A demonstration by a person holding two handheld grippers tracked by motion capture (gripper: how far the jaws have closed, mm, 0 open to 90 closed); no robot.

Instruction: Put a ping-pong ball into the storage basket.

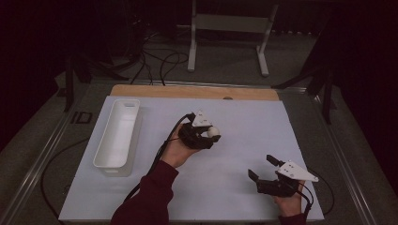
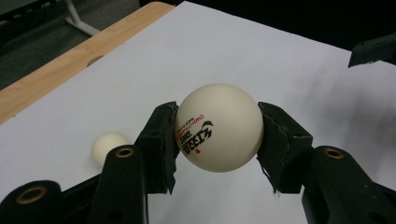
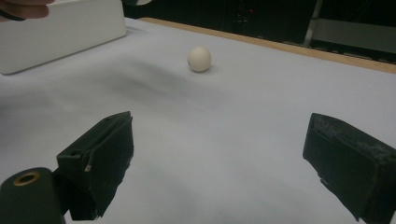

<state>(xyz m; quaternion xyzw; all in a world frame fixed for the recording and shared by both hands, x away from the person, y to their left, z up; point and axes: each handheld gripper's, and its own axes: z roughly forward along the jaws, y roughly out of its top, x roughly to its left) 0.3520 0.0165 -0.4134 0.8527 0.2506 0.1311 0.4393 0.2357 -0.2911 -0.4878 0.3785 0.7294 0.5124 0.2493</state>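
The left hand-held gripper (image 1: 210,136) is seen in the high view above the middle of the worktop (image 1: 244,140), pinching a white ball (image 1: 213,131) between its jaws. The right hand-held gripper (image 1: 263,168) sits near the worktop's front right corner, well apart from the left one, with its jaws spread and nothing between them. A white tray (image 1: 117,133) lies lengthwise along the left side of the worktop. A wooden strip (image 1: 192,92) runs along the far edge.

In the left gripper view, the left hand-held gripper (image 2: 217,133) presses both pads against opposite sides of the ball (image 2: 219,127), which is held clear of the worktop surface (image 2: 233,51). The ball carries black and red print facing the camera. A second ball (image 2: 108,147) rests on the worktop behind the near jaw on the left of this view, partly hidden by it.

In the right gripper view, the right hand-held gripper (image 3: 217,158) has its jaws set wide apart over bare worktop (image 3: 210,140). The second ball (image 3: 199,59) lies on the worktop farther off, clear of the jaws. The tray (image 3: 60,35) stands at the upper left of this view.
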